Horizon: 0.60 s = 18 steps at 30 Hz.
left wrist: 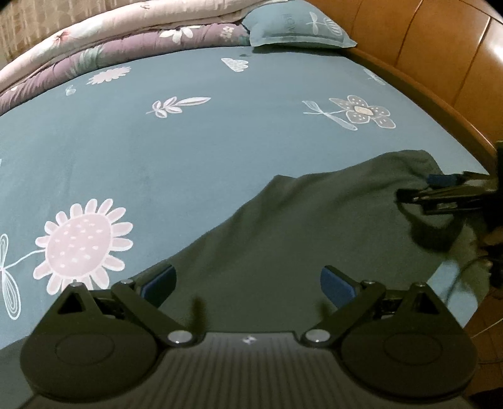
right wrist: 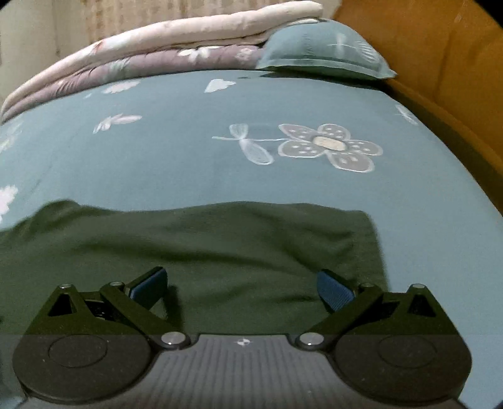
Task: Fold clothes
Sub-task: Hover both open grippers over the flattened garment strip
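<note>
A dark green garment (left wrist: pixel 308 226) lies spread on the teal flowered bedsheet (left wrist: pixel 157 151), near the bed's front edge. My left gripper (left wrist: pixel 248 283) hovers open just above its near part, nothing between the blue pads. In the left wrist view my right gripper (left wrist: pixel 440 192) reaches in from the right over the garment's far right corner. In the right wrist view the same green garment (right wrist: pixel 220 245) fills the foreground with its straight right edge visible, and my right gripper (right wrist: pixel 242 288) stands open above it, holding nothing.
Folded quilts (left wrist: pixel 103 47) in pink and purple lie along the back of the bed, beside a teal pillow (left wrist: pixel 298 28). A wooden headboard (left wrist: pixel 440 63) runs along the right side. The sheet (right wrist: pixel 188 157) beyond the garment is bare.
</note>
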Each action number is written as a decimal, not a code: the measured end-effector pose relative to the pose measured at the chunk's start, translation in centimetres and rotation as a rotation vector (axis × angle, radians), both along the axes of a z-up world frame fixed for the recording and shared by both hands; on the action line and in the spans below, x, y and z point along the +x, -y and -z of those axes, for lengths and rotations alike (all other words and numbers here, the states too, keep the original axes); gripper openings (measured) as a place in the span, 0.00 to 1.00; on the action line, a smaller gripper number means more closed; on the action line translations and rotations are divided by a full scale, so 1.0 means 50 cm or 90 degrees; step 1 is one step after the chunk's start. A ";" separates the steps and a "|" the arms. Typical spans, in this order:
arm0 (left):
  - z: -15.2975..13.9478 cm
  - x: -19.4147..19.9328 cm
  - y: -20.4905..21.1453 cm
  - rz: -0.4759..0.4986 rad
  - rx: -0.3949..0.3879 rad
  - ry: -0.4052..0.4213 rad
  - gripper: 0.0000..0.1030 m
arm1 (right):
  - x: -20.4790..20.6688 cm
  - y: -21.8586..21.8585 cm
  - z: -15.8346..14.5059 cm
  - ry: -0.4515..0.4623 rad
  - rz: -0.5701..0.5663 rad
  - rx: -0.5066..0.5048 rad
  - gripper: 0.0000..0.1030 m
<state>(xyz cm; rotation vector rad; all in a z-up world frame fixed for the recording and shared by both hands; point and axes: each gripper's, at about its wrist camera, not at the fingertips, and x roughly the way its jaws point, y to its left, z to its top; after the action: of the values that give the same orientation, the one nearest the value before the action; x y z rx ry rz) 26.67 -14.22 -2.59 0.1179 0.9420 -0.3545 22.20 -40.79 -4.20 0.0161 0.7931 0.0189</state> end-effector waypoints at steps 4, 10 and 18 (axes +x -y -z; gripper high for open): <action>0.008 0.005 0.013 0.015 0.003 -0.007 0.95 | -0.039 -0.051 -0.029 0.010 -0.073 0.028 1.00; 0.024 0.005 0.026 0.029 0.019 -0.016 0.95 | -0.082 -0.097 0.036 -0.040 -0.123 -0.045 1.00; 0.019 0.004 0.044 0.045 0.012 -0.002 0.95 | -0.110 -0.114 -0.010 -0.034 -0.151 -0.106 1.00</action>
<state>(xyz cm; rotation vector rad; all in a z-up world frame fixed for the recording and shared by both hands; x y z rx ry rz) 26.87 -16.41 -3.52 0.1682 0.9455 -0.4106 16.69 -35.08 -3.72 -0.2353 0.8452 0.1771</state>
